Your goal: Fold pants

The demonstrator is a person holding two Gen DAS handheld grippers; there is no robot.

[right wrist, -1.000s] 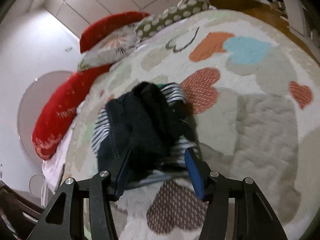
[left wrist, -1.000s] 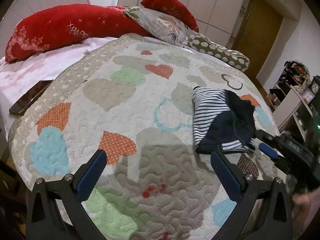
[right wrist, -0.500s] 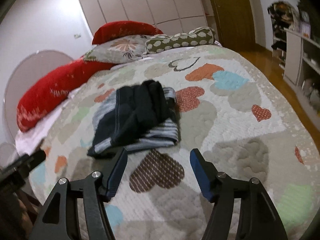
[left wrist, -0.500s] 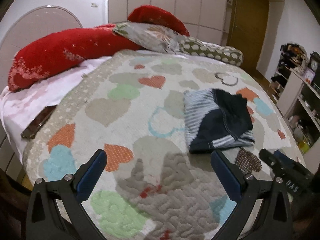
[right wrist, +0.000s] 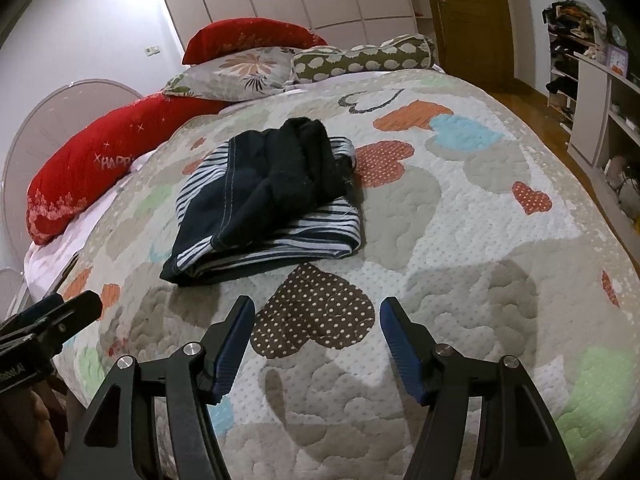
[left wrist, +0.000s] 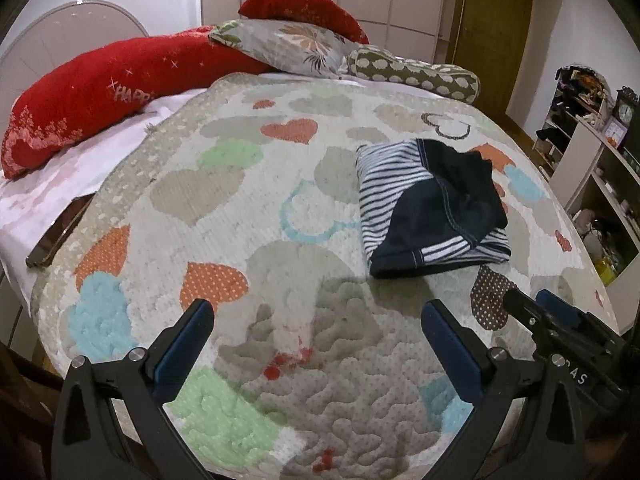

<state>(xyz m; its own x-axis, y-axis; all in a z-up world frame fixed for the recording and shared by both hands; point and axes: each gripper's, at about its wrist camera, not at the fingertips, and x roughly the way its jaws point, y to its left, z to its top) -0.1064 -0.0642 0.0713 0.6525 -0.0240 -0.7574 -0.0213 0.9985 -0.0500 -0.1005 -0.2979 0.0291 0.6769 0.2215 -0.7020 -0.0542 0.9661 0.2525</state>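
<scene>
At the upper left of the left wrist view lies a long red pillow, with a floral pillow and a spotted bolster further right along the head of the bed. The left claw fills the lower frame, spread wide and empty above the heart-patterned quilt. Right of centre sit the pants — folded into a compact bundle, navy over striped fabric, flat on the quilt. At the lower right edge the right claw pokes in; in its own view it is spread too, gripping nothing, just short of the pants.
</scene>
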